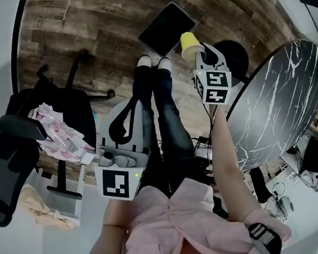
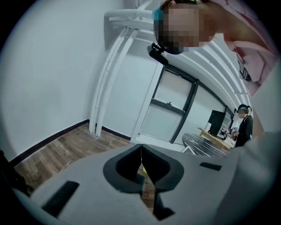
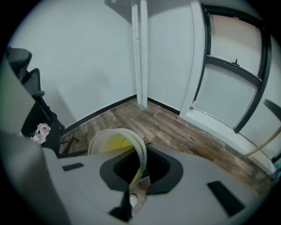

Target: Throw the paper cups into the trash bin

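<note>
Up near top centre, right tongs (image 1: 199, 52) pinch the yellow cup (image 1: 190, 42) by its rim; bring it squarely over the black bin (image 1: 167, 28) (left tongs (image 1: 125, 113) closed, empty) before letting go.

Smooth yellow paper cup (image 1: 189, 42), rough-grained wood floor (image 1: 84, 25), dark white-veined marble-look tabletop (image 1: 281, 102).

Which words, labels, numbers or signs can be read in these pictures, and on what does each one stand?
No text can be read anywhere.
Pink packets on the chair: print too small to read.
Left cube on the left claw: black and white squares, no letters.
Right cube on the right claw: the same.
Paper cup: plain yellow, no print shows.
Shirt: dark print, too blurred to read.
</note>
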A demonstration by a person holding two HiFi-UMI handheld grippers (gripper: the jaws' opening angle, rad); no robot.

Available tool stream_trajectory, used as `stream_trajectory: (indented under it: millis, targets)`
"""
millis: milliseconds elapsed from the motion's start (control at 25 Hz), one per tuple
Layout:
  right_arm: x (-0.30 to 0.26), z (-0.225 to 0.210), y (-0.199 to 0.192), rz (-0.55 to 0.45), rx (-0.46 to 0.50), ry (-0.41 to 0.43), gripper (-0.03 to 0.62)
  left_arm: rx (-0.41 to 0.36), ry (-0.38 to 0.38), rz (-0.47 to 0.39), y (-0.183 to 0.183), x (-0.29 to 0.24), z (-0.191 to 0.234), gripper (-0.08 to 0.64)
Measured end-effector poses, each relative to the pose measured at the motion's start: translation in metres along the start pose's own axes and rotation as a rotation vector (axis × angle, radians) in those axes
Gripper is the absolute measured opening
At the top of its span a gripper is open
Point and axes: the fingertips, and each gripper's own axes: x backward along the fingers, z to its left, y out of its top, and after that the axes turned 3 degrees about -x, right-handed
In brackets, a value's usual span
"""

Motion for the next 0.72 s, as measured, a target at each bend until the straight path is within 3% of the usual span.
stream_trajectory:
  millis: [120, 280, 440, 720]
  targets:
    - [-0.014, 0.006, -0.009, 0.003, 0.012, 0.041, 0.040, 0.010, 0.011, 0.002, -0.006, -0.002, 0.004, 0.018]
    - [-0.010, 0.009, -0.015, 0.029, -0.050, 0.088, 0.040, 0.017, 0.006, 0.006, -0.008, -0.003, 0.005, 0.018]
    - [0.014, 0.002, -0.005, 0.006, -0.138, 0.085, 0.040, 0.006, -0.028, 0.008, 0.000, -0.009, 0.001, 0.018]
    - [0.037, -0.010, 0.018, -0.042, -0.153, 0.010, 0.040, -0.045, -0.099, -0.033, 0.033, -0.020, -0.006, 0.018]
